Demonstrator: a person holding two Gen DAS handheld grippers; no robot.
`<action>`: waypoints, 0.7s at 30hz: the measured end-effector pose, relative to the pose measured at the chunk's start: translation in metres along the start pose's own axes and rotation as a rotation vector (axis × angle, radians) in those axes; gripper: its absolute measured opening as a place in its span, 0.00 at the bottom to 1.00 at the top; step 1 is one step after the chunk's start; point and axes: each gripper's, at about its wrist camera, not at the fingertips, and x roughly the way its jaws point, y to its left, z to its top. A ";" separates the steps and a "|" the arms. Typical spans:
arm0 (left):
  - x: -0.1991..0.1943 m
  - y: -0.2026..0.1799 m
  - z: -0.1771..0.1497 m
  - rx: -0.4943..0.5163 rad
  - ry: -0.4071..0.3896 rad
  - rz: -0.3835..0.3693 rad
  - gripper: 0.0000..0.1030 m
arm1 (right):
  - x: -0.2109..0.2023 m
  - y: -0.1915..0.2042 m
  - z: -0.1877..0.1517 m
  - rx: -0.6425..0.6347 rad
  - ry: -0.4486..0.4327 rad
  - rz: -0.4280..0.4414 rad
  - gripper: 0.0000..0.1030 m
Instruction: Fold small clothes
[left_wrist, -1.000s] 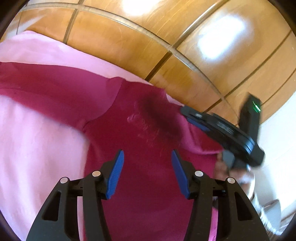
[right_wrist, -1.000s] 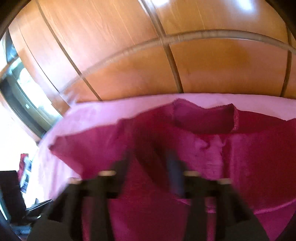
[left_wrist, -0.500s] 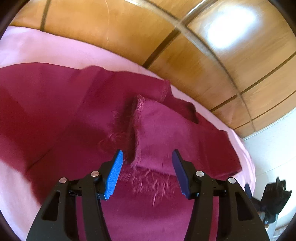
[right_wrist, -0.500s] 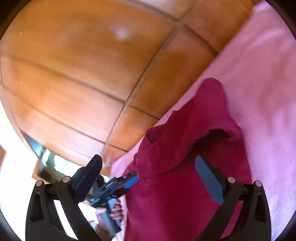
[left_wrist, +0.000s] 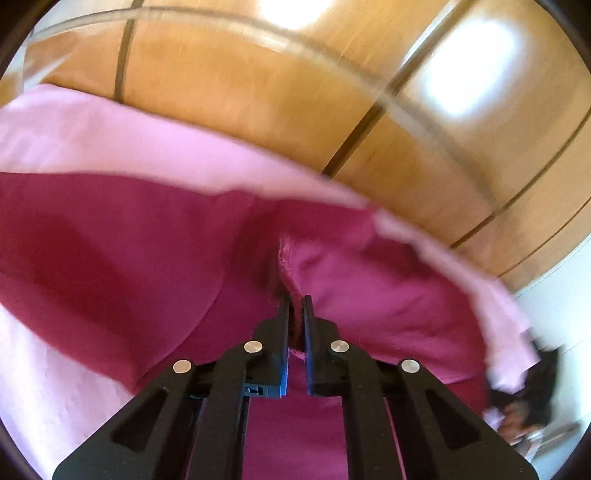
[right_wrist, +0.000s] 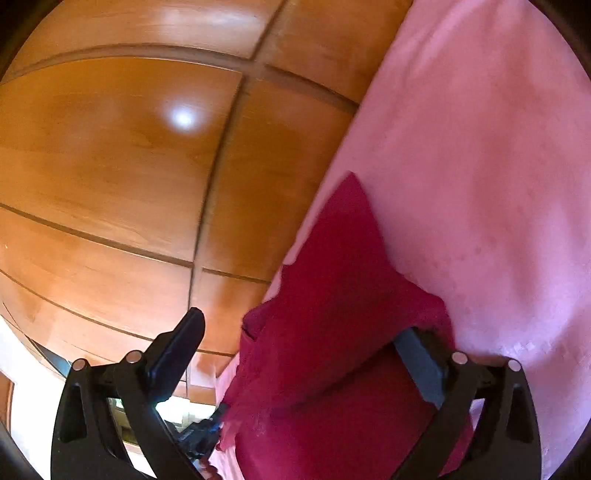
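left wrist: left tongs (left_wrist: 295, 314) pinch maroon garment (left_wrist: 369, 295).

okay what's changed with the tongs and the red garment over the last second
The left tongs snapped shut on a fold edge of the dark red garment. The right tongs rolled sideways and spread wide, jaws now closing slightly, the garment between them. It still lies on the pink sheet.

No lettering or number seems readable anywhere (both views are blurred, so small print may escape).
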 end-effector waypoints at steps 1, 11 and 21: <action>0.009 0.000 -0.006 0.022 0.027 0.024 0.05 | -0.002 0.004 -0.001 -0.024 0.012 -0.019 0.94; 0.007 0.003 -0.009 0.012 -0.012 -0.008 0.05 | -0.036 0.065 -0.040 -0.328 0.103 -0.160 0.97; 0.014 -0.002 -0.013 0.104 -0.017 0.162 0.09 | 0.086 0.087 -0.087 -0.776 0.141 -0.632 0.96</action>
